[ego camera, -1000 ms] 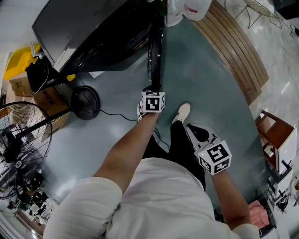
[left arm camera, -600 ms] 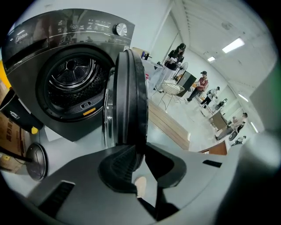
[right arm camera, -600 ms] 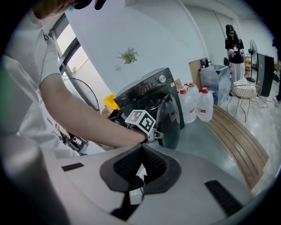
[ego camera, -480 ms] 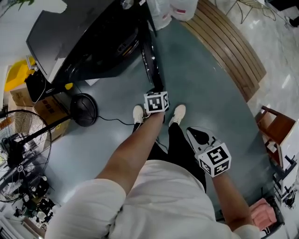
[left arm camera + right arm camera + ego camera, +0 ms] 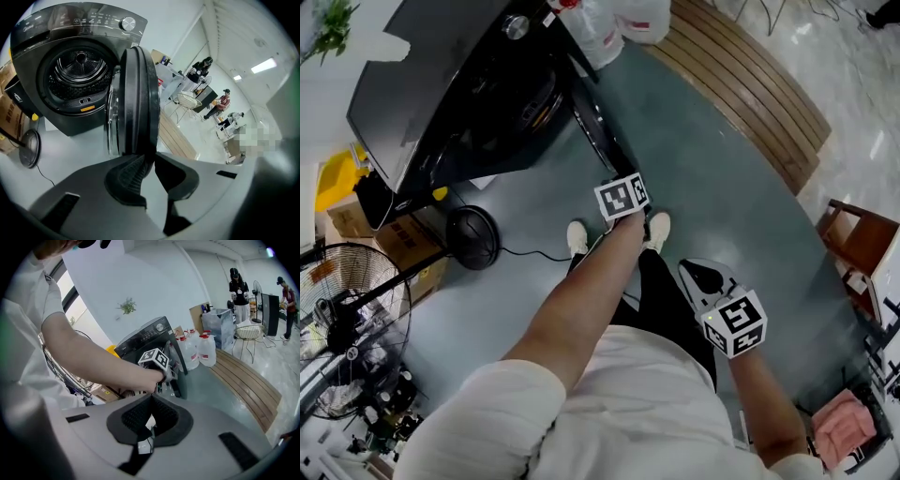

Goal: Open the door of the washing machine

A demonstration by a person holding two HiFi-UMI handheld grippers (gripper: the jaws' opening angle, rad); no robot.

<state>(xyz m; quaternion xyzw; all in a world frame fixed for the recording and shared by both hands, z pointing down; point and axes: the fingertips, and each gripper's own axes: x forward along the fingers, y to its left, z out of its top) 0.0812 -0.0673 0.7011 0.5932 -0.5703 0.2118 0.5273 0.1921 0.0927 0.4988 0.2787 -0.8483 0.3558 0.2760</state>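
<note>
A dark front-loading washing machine (image 5: 441,103) stands at the upper left, its drum (image 5: 77,75) exposed. Its round door (image 5: 136,103) is swung out, edge-on toward me, and shows as a dark strip (image 5: 598,136) in the head view. My left gripper (image 5: 149,161) is shut on the door's outer rim, which runs down between the pads. Its marker cube (image 5: 622,195) sits at the end of the outstretched arm. My right gripper (image 5: 698,275) hangs low by the person's right leg, shut (image 5: 150,411) with nothing between its pads.
A standing fan (image 5: 347,319), cardboard boxes (image 5: 394,244) and a round black object (image 5: 473,225) with a cable lie left of the machine. Water jugs (image 5: 609,23) stand beside it. A wooden slatted platform (image 5: 741,84) curves at the right, with a wooden chair (image 5: 862,244). People stand far back (image 5: 239,287).
The door has swung further out from the machine, with my left gripper holding its rim and moving right. The right gripper has stayed by the leg.
</note>
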